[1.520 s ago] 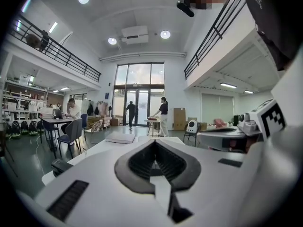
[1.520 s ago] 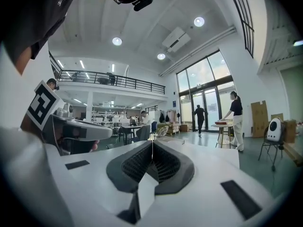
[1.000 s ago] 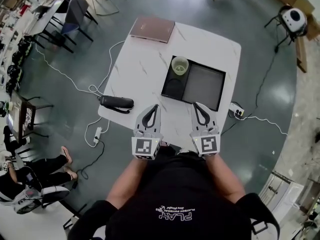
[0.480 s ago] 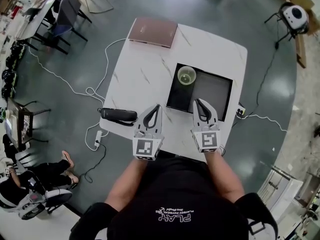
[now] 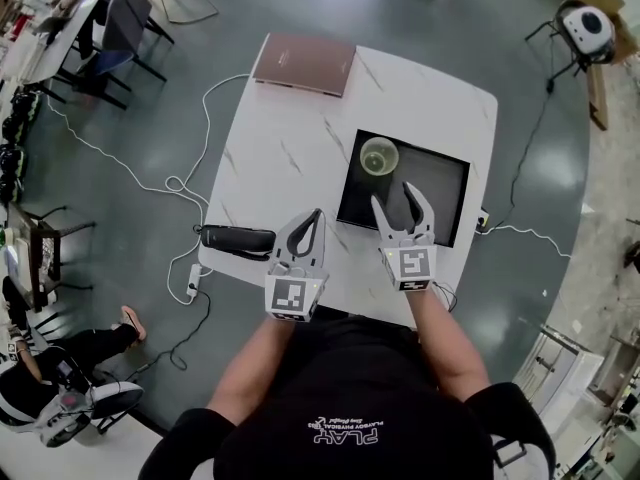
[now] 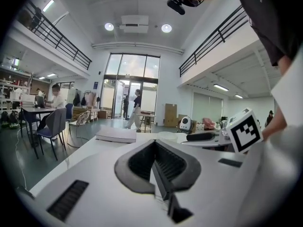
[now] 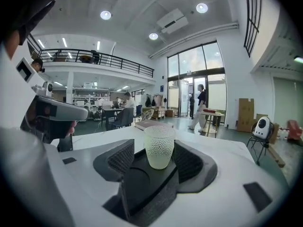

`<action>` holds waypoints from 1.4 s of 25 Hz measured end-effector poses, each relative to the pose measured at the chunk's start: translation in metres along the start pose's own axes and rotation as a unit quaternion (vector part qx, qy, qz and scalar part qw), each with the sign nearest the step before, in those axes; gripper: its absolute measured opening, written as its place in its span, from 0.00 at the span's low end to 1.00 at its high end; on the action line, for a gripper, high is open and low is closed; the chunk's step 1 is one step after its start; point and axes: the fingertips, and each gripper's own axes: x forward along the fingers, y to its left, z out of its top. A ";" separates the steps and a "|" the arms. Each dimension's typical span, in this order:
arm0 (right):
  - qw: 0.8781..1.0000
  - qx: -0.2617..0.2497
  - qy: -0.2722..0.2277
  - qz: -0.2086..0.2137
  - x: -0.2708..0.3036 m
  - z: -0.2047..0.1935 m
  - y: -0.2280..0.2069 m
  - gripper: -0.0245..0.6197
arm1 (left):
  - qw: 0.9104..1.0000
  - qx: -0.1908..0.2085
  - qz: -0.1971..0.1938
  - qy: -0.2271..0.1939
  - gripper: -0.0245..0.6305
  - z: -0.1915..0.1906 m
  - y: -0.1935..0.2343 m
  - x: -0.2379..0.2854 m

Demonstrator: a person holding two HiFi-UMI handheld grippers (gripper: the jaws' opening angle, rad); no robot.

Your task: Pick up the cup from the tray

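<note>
Table point(image 5: 290, 138), tray point(image 5: 440, 183): approach step. My right gripper point(image 5: 395, 200) is opening, nothing between; left gripper point(image 5: 311, 218) closed. Next: advance to straddle the cup point(image 5: 378, 156).

In the head view the right gripper point(image 5: 394, 194), its jaws opening with the cup point(image 5: 379, 156) just beyond their tips, covers the tray's point(image 5: 445, 173) near rim. The dark thing point(image 5: 238, 238) at the table's point(image 5: 290, 138) left edge is too small to identify. The flat brown thing point(image 5: 304, 64) at the far edge could be a book or a laptop. In the left gripper view the cup shows only as a faint pale rim. In the right gripper view the gripper's body hides most of the tray.
</note>
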 end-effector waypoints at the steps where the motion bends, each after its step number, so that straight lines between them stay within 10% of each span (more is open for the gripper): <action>1: 1.000 0.004 0.003 0.002 0.005 -0.002 0.000 0.42 | 1.000 -0.002 0.000 0.000 0.05 0.000 0.002 0.000; 13: 0.998 0.045 0.040 0.009 0.078 -0.018 -0.016 0.61 | 1.000 0.003 0.006 0.022 0.05 -0.016 0.018 -0.008; 35: 1.000 0.024 0.014 0.009 0.075 0.013 -0.014 0.62 | 0.999 0.020 0.007 0.027 0.05 -0.016 0.023 -0.013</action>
